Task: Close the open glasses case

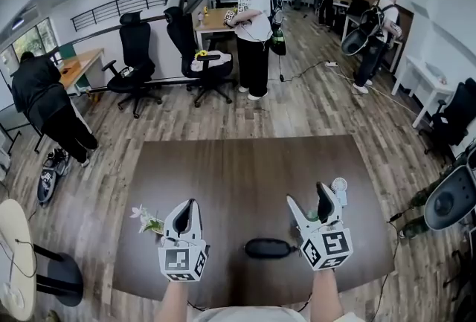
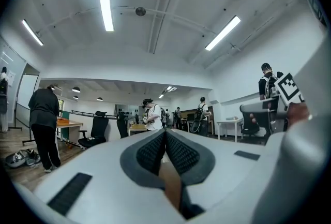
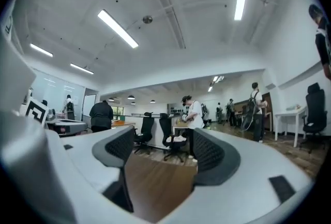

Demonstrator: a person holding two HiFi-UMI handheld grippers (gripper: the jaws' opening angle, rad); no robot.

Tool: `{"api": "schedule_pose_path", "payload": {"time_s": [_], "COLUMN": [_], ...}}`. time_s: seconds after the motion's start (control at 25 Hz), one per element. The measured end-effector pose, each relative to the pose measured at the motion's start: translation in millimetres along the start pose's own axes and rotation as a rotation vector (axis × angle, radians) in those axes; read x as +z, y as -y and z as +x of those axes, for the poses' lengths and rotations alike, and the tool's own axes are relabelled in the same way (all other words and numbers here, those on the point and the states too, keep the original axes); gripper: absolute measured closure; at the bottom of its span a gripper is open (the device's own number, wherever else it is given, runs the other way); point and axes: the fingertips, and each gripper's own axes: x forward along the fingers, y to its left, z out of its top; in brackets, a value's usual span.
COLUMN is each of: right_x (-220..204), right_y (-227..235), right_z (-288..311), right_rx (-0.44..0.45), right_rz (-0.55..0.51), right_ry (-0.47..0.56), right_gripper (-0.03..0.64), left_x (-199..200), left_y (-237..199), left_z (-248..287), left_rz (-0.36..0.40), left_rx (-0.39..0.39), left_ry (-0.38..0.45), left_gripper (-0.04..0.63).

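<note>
1. Two forearms come in from the bottom of the head view, one set of tongs per hand, both held over the near part of the desk (image 1: 245,164).
2. Both point forward, away from the person and roughly level. Their marker cubes face the head camera.
3. Left tongs (image 1: 192,203): closed. In the left gripper view the ribbed pads of the left tongs (image 2: 165,132) meet along one seam with nothing between them.
4. Right tongs (image 1: 308,195): open and empty. The right gripper view shows the two pads of the right tongs (image 3: 164,137) well apart, with only desk top and room in the gap.
5. Glasses case (image 1: 269,248): a dark oval lying flat on the desk near its front edge, between the two hands and closer to the right one. It sits just beside the right marker cube. Neither set of tongs touches it, and it looks shut from the head view.
6. Flower sprig (image 1: 146,219) lies on the desk just left of the left tongs.
7. Small white round object (image 1: 339,186) sits just right of the right tongs; too small to identify.
</note>
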Motion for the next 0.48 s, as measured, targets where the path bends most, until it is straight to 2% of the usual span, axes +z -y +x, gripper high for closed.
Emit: {"api": "schedule_pose_path", "payload": {"time_s": [0.2, 0.48], "right_x": [40, 43], "right_y": [12, 19], "right_z": [-20, -21], "right_rx": [-0.059, -0.075], "right_rz": [-0.055, -0.069], "right_ry": [0.102, 0.105], "right_gripper": [0.259, 0.272], "left_x": [13, 24], "left_y": [-10, -14], "left_z": [1, 2], "left_rz": [-0.009, -0.005], "left_rx": [0.044, 0.050], "left_ry": [0.016, 0.032], "left_gripper": [0.592, 0.592]}}
